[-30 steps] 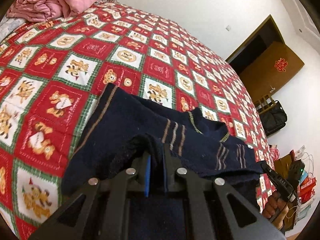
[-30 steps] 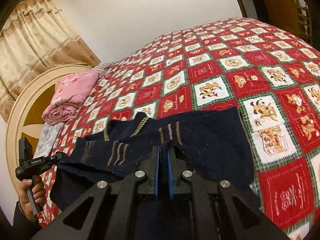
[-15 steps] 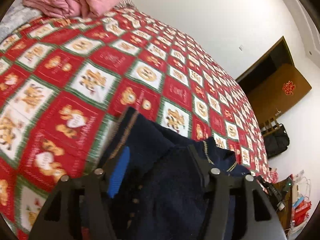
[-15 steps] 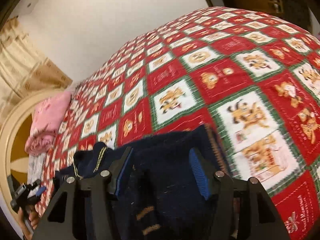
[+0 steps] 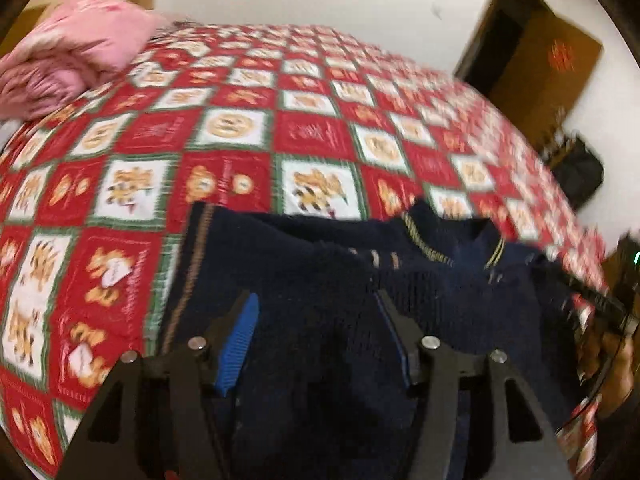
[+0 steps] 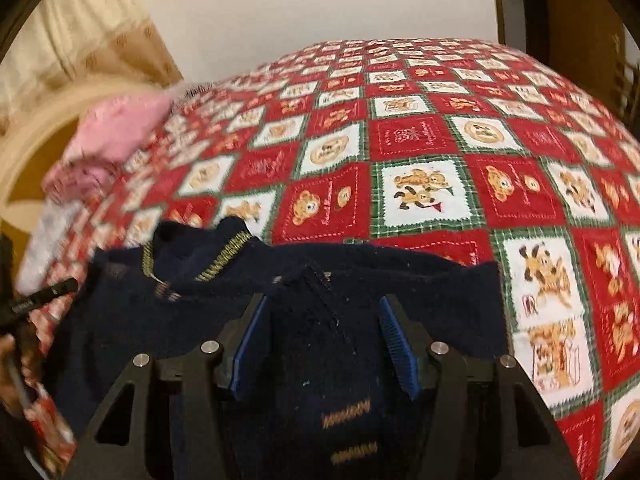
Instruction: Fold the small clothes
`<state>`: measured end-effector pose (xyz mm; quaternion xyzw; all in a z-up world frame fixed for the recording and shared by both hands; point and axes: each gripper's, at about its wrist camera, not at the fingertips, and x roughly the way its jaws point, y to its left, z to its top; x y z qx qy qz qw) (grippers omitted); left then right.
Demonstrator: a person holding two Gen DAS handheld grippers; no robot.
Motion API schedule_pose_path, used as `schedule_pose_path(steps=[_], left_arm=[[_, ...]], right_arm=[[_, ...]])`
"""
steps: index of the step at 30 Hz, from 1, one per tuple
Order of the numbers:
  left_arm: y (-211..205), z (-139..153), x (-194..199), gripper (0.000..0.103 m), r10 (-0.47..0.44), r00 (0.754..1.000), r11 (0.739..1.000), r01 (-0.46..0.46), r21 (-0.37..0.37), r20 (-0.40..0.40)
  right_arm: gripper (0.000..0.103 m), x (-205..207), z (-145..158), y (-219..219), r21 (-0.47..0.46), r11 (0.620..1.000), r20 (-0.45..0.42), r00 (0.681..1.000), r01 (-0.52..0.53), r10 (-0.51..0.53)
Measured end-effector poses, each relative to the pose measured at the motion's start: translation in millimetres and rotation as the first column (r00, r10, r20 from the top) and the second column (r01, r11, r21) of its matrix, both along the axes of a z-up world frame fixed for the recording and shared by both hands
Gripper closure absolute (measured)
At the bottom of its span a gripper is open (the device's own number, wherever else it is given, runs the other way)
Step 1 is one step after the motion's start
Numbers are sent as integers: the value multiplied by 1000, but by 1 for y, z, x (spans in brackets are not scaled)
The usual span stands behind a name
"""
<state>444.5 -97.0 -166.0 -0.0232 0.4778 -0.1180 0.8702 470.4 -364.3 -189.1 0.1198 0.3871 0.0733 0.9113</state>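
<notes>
The sweater (image 5: 304, 264) lies folded on the bed (image 5: 240, 128). The left claw (image 5: 316, 332) stands apart above it, gripping nothing, probably after letting go. The right claw (image 6: 324, 340) is closing with no cloth pinched, though blur hampers certainty.

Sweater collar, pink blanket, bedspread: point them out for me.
Sweater collar (image 6: 224, 258): right wrist view, on its yellow-striped edge.
Pink blanket (image 5: 80, 48): left wrist view, top fold.
Bedspread (image 6: 416, 136): right wrist view, a bare red square.

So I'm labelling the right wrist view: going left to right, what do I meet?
Curtain → folded pink blanket → navy sweater's striped collar → right gripper → bare red checked bedspread.
</notes>
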Motion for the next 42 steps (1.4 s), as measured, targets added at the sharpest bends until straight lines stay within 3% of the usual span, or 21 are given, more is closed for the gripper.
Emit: schedule_pose_path(steps=[1, 4, 6, 12, 16, 20, 23, 26, 29, 30, 32, 33, 34, 38, 39, 42], left_arm=[[-1, -4, 3, 48, 8, 1000, 1000, -8, 17, 3], [-5, -13, 9, 94, -13, 999, 1000, 13, 2, -42], [-4, -14, 9, 95, -10, 1000, 1000, 10, 15, -28], [16, 17, 1, 96, 42, 994, 997, -35, -68, 104], [21, 7, 10, 96, 73, 995, 996, -69, -57, 71], [30, -2, 15, 96, 109, 993, 989, -103, -106, 48], [28, -4, 15, 96, 113, 993, 988, -108, -106, 43], [24, 1, 13, 96, 104, 993, 990, -98, -99, 60], [20, -4, 17, 96, 102, 994, 993, -98, -70, 46], [20, -7, 19, 96, 104, 994, 992, -101, -73, 38], [20, -10, 20, 96, 110, 994, 991, -107, -74, 27], [21, -12, 20, 96, 112, 994, 991, -110, -78, 22], [21, -12, 19, 96, 111, 994, 991, -109, -78, 22], [18, -11, 15, 96, 96, 995, 994, -94, -58, 30], [18, -11, 15, 96, 97, 995, 994, -95, -58, 29], [17, -11, 14, 96, 99, 995, 993, -97, -62, 29]], right_arm=[[74, 2, -2, 4, -40, 999, -8, 1000, 9, -9], [94, -2, -5, 5, -57, 998, 1, 1000, -2, 2], [96, -4, 0, 3, -63, 998, 19, 1000, 8, -7], [98, -10, 23, -9, -34, 997, 103, 993, 69, -65], [98, -3, 19, -12, -48, 992, 92, 990, 116, -111], [102, -1, 14, -18, -71, 985, 97, 983, 160, -153], [103, -1, 13, -32, -27, 983, 90, 980, 181, -178], [103, 0, 14, -35, 24, 993, 71, 991, 112, -114], [102, -5, 18, -25, 8, 997, 87, 993, 75, -76], [100, -4, 19, -22, 9, 998, 83, 994, 65, -66], [73, -3, 18, -17, 8, 999, 73, 996, 50, -51], [45, -3, 18, -13, 12, 999, 74, 997, 33, -34], [36, -5, 19, -10, 20, 1000, 90, 996, 23, -24], [37, 3, 12, -1, -14, 1000, 49, 999, 3, -2], [40, 8, 6, 2, -13, 1000, 15, 1000, -10, 10], [90, 14, -7, 11, -80, 997, -48, 999, -23, 19]])
